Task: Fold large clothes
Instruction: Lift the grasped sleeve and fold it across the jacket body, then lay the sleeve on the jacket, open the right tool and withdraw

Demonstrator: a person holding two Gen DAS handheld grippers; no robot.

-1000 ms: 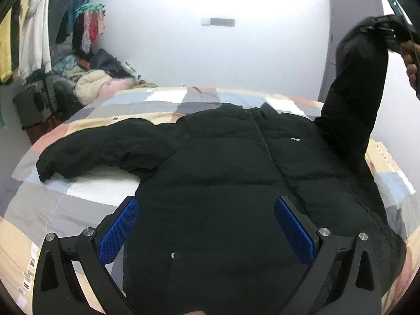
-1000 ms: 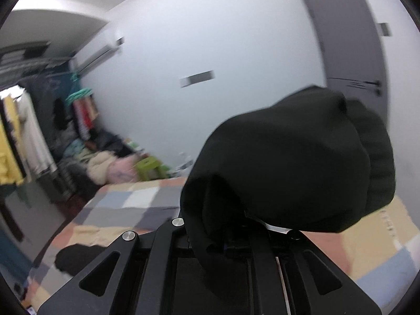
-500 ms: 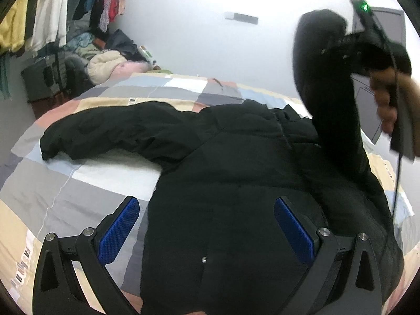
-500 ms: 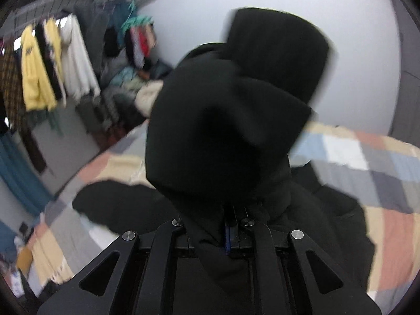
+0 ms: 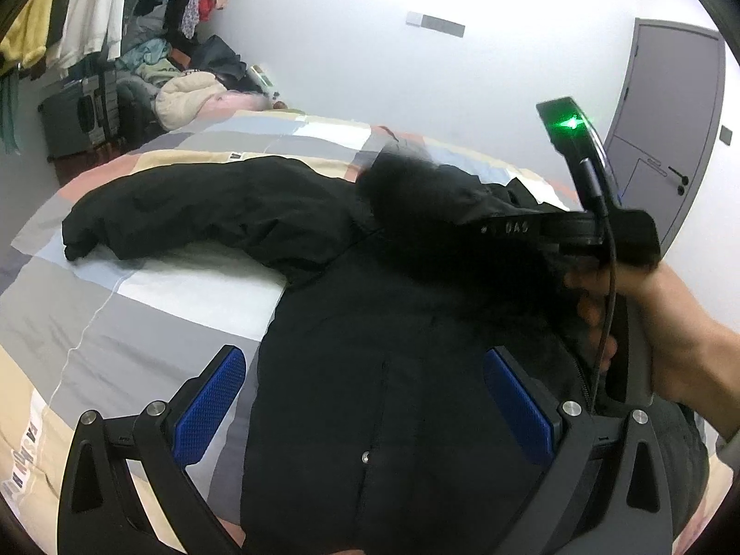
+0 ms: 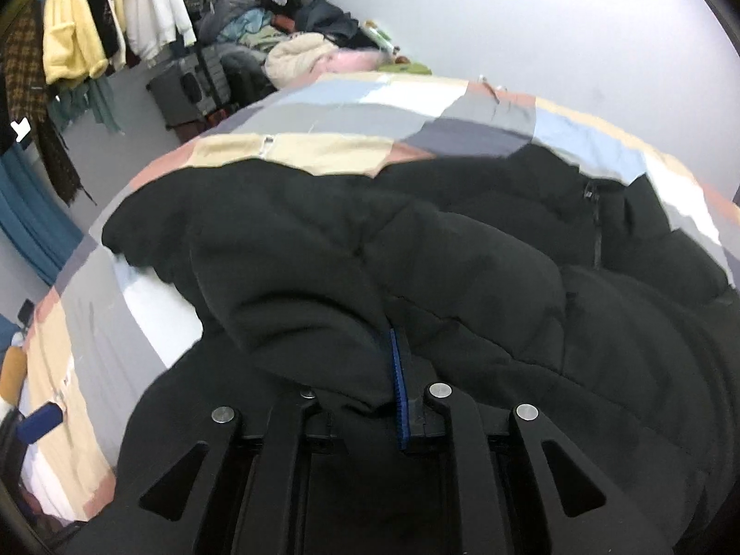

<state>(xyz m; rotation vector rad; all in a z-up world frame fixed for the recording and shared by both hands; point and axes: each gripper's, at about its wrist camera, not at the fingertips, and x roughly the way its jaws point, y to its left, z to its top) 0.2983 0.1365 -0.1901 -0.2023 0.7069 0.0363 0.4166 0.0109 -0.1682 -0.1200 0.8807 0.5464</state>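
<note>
Spreading across most of the left wrist view, a black padded jacket [image 5: 393,323] is laid front-up on a bed [image 5: 115,323] covered with a patchwork quilt. One sleeve [image 5: 194,212] is stretched out flat to the left over the quilt. The left claw [image 5: 365,411] is seen with its blue pads spread wide above the lower part of the jacket, nothing being gripped between them. At the right of this view the right claw [image 5: 462,217] is held by a hand [image 5: 647,323], with a green light lit on its top; the other sleeve [image 5: 416,194], blurred, is carried at its tip over the chest of the jacket. A grey door [image 5: 666,138] is set in the white wall behind, and hanging clothes [image 5: 83,9] and a heap of laundry [image 5: 194,92] are seen at the upper left.

Turning to the right wrist view, the cuff end of the sleeve [image 6: 323,305] is draped over the right claw [image 6: 388,397]. Its jaws are close together and are opening, with the black cloth between them; a blue pad [image 6: 398,384] is visible at the edge of the fabric. Whether the pads are pressing on the cloth cannot be told. Beyond it the jacket [image 6: 555,277] is spread over the bed [image 6: 323,148], its zip running up the right side. Hanging clothes [image 6: 92,27] are seen along the left wall.
</note>
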